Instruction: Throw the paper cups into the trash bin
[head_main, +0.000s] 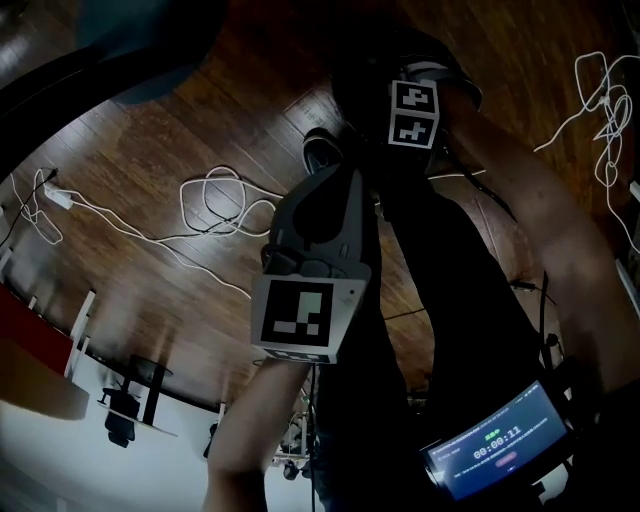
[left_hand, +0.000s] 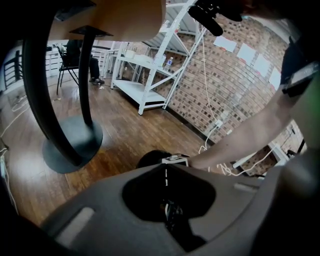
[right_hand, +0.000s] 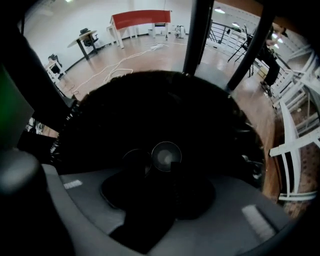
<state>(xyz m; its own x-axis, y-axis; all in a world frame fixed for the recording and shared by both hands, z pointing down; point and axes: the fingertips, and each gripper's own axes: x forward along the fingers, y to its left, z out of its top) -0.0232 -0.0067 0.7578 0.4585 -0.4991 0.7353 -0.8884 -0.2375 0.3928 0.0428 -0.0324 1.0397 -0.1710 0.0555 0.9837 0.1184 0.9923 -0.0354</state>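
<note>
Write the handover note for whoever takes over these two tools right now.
Left tool: shut, empty.
Right tool: pointing down over the black-lined trash bin. Its jaws look apart with nothing gripped, though the picture is dim.
Cups: one paper cup shows inside the bin, below the right tool. A darker round shape beside it may be a second.
Done: at least that cup is binned.
Left: no other cup shows in any view. Look round for strays, then lift the right tool away.
</note>
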